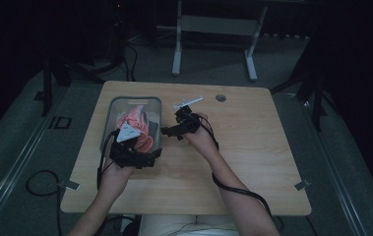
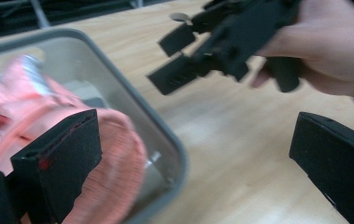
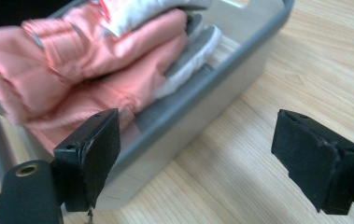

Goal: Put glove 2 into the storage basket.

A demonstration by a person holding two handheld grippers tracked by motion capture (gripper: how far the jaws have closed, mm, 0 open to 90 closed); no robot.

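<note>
Dim floor and a metal frame lie beyond the wooden table [image 1: 253, 147], which carries a grey bin [image 1: 111, 105] on its left half. Pink cloth [image 1: 136, 119] is heaped in the bin, with a pale grey-white piece tucked among it, as the right gripper view shows.

The left hand-held gripper [image 1: 131, 156] hovers at the bin's near end, its jaws spread wide and holding nothing. In the left gripper view, one jaw stands over the cloth [image 2: 118, 158] inside the bin's rim [image 2: 174, 149], the other over bare table outside it, so the rim runs between them.

The right hand-held gripper [image 1: 171, 130] sits just beside the bin's right wall, pointing left toward it, jaws also spread wide and empty. In its own view the cloth [image 3: 95, 70] lies ahead and to the left, beyond the bin wall [image 3: 202, 107]; the left jaw fronts the wall and the right jaw is over table.

The bin's long axis runs away from the person, and the cloth bundle lies along it. The left hand-held gripper is the nearer one: it is already over the cloth, which lies just ahead and below. The right one would need to clear the wall first. A grasp from the left, shifted inward so both jaws are inside the rim, looks the shorter way.
</note>
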